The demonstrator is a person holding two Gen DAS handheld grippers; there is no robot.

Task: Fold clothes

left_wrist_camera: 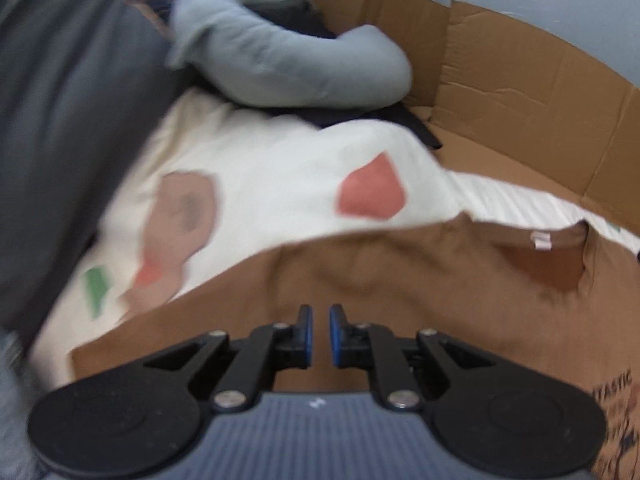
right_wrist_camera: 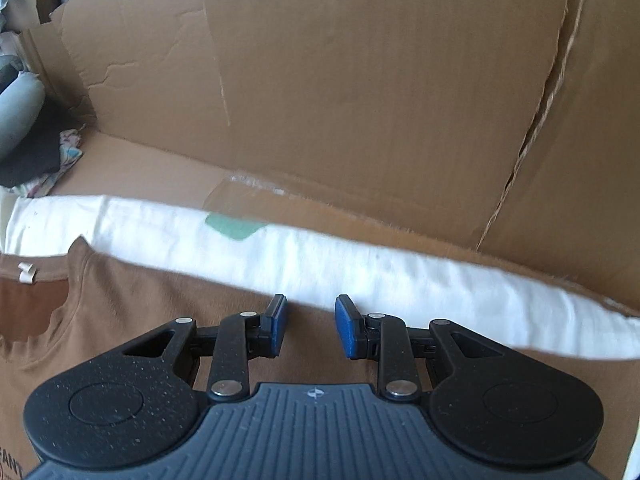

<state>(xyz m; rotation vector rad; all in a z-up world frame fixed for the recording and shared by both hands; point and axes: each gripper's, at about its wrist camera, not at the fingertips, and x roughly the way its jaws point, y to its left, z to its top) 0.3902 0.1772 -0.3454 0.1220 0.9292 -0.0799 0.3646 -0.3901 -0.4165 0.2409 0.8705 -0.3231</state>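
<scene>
Left gripper: blue pads nearly together, a thin gap between them, nothing visible in it; can't tell if any cloth is pinched. It sits over the brown t-shirt. Right gripper: jaws apart, nothing between them, above the same brown t-shirt near its top edge.

Brown shirt lies flat, collar with a small white tag at 2 o'clock in the left view and at 9 o'clock in the right view. Printed lettering shows at 4 o'clock in the left view.

Surface: flattened brown cardboard, creased, with a torn seam at 2 o'clock in the right view. Its flaps stand up as walls behind the clothes. A patch of clear tape sits just past the white cloth.

White garment with red, pink and green prints lies under the brown shirt and runs out past it from 10 to 2 o'clock. In the right view it is a white band just beyond the fingertips.

Around: grey sweatshirt heaped at 12 o'clock in the left view on dark clothing. Dark grey fabric fills 9 to 11 o'clock, blurred. Right view, 9 o'clock: a pile of dark and patterned clothes.
</scene>
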